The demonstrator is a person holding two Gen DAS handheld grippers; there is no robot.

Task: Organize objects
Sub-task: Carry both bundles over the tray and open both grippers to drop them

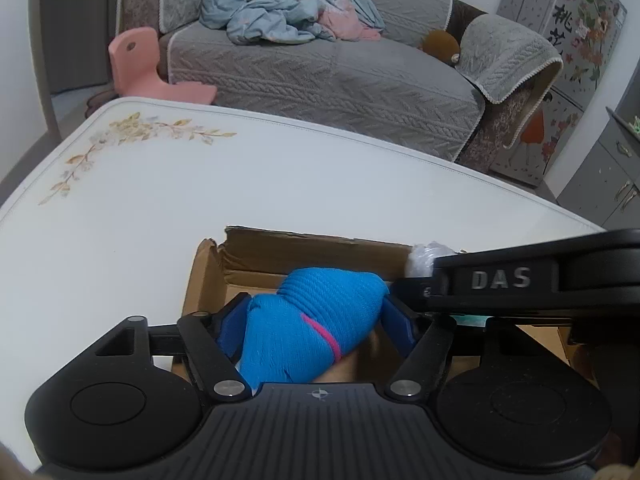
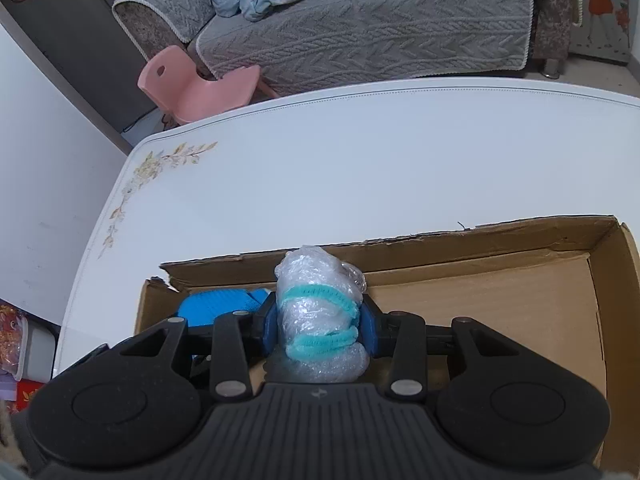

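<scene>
An open cardboard box (image 1: pixel 304 248) lies on the white table (image 1: pixel 160 200). My left gripper (image 1: pixel 316 304) hovers over the box's left end with a blue knitted cloth bundle (image 1: pixel 304 320), crossed by a pink stripe, between its blue pads; both pads touch the bundle. My right gripper (image 2: pixel 320 316) is shut on a bubble-wrap roll (image 2: pixel 316 276) tied with teal fuzzy wire, held over the box (image 2: pixel 480 248) just right of the blue bundle (image 2: pixel 216 308). Its black housing (image 1: pixel 500 280) crosses the left wrist view at the right. The right half of the box floor is bare.
Beyond the table stands a grey sofa (image 1: pixel 340 80) with a crumpled blue blanket (image 1: pixel 280 12) on it. A pink child's chair (image 2: pixel 192 88) sits at the table's far left corner. A grey cabinet (image 1: pixel 608 176) stands at right. Red packages (image 2: pixel 16 344) lie low at left.
</scene>
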